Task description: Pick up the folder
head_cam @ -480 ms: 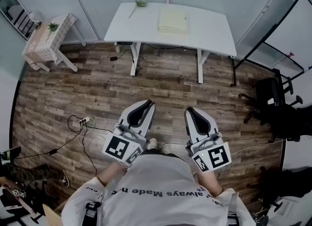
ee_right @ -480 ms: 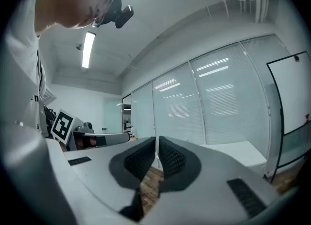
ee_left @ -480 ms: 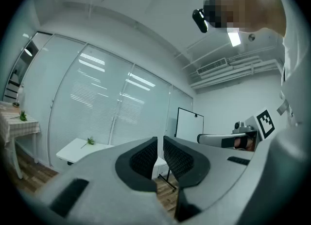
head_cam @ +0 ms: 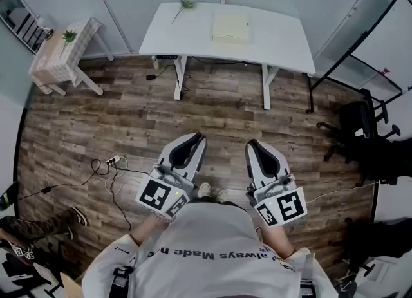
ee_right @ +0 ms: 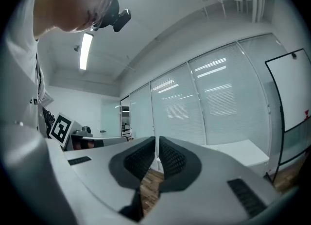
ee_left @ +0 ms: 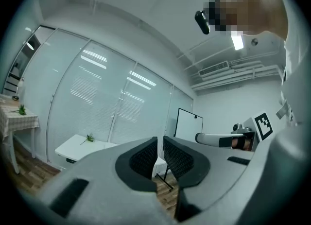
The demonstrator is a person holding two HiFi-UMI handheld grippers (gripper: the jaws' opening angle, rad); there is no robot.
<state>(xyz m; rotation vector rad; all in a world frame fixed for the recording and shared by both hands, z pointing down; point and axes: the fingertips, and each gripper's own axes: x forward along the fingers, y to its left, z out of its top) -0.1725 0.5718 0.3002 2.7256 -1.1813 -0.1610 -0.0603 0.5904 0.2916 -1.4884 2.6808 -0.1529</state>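
Note:
A pale yellow folder (head_cam: 230,27) lies flat on the white desk (head_cam: 270,49) at the far side of the room, well away from both grippers. My left gripper (head_cam: 195,137) is held level over the wood floor, close to my body, shut with nothing between its jaws. The right gripper (head_cam: 252,143) is beside it, also shut and empty. In the left gripper view (ee_left: 160,144) the desk (ee_left: 73,146) shows far off at the left. The right gripper view (ee_right: 156,144) shows the desk (ee_right: 243,150) at the right.
A green sprig (head_cam: 183,5) lies on the desk's left end. A small side table (head_cam: 61,52) with a plant stands at the left wall. Cables and a power strip (head_cam: 112,160) lie on the floor left of me. A black office chair (head_cam: 360,129) and a whiteboard (head_cam: 386,39) stand at the right.
The view has shifted slightly, and the cable on the floor at the left has moved. Both grippers keep their places, still shut.

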